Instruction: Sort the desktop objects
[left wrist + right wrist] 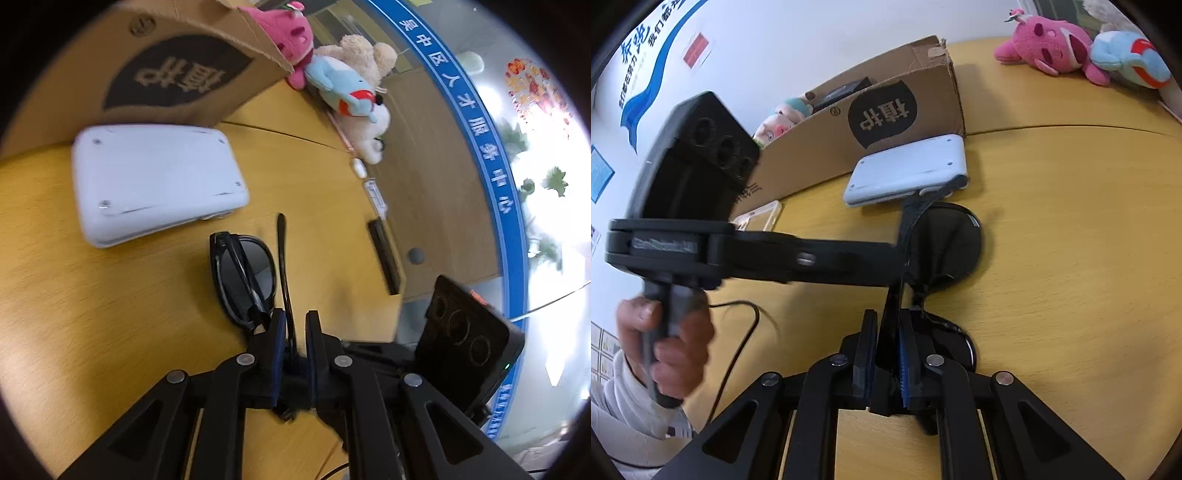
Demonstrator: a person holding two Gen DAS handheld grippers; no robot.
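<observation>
Black sunglasses are held over the yellow wooden table. My left gripper is shut on one thin temple arm, with a lens to its left. In the right wrist view my right gripper is shut on the sunglasses' frame, with one dark lens ahead and another at its right. The left gripper reaches in from the left and meets the sunglasses near a white keyboard, which lies face down.
A cardboard box with toys inside stands behind the keyboard. Plush toys lie at the table's far edge, also in the right wrist view. A black bar, a small white item and a clear case lie on the table.
</observation>
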